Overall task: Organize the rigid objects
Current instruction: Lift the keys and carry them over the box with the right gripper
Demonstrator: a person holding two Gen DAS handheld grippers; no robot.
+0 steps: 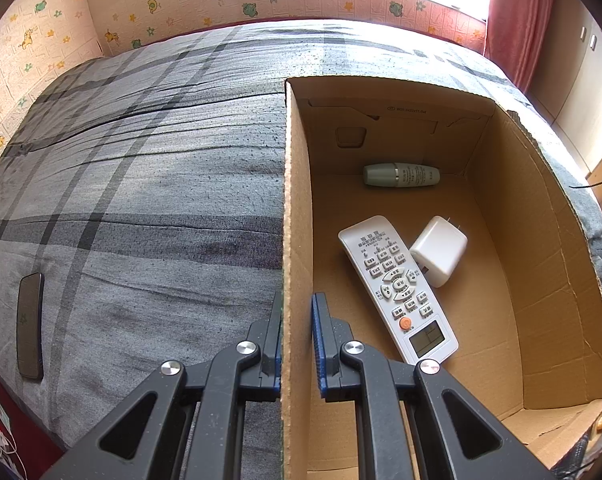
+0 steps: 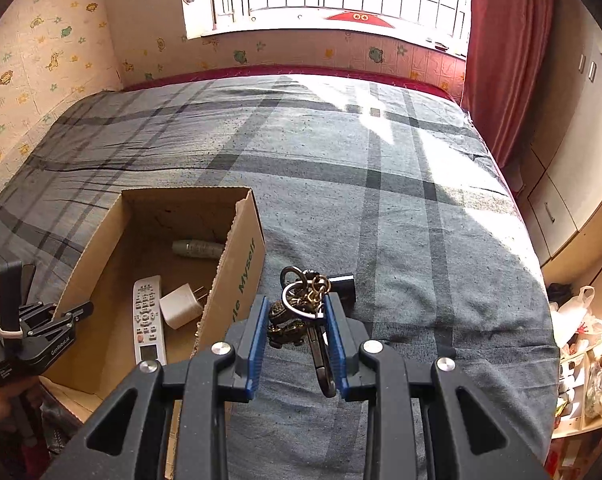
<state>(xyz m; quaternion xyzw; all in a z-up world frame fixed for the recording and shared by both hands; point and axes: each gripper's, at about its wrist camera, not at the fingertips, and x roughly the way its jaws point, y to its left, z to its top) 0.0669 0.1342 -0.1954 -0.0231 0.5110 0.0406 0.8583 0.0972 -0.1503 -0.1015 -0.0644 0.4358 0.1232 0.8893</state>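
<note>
A cardboard box (image 1: 297,200) stands on the bed and shows in the right wrist view too (image 2: 237,272). Inside lie a white remote (image 1: 399,288), a white charger plug (image 1: 439,250) and a pale green bottle (image 1: 401,175). My left gripper (image 1: 297,304) is shut on the box's left wall, one finger on each side. My right gripper (image 2: 297,312) holds a key bunch (image 2: 301,312) with a carabiner and a black fob between its blue pads, above the bedspread right of the box. The left gripper also shows in the right wrist view (image 2: 81,312).
A dark phone (image 1: 30,326) lies on the grey plaid bedspread (image 1: 141,184) at the left. Wall and window stand beyond the bed, a red curtain (image 2: 501,60) and cabinets to the right. Bags and clutter (image 2: 581,360) sit beside the bed at right.
</note>
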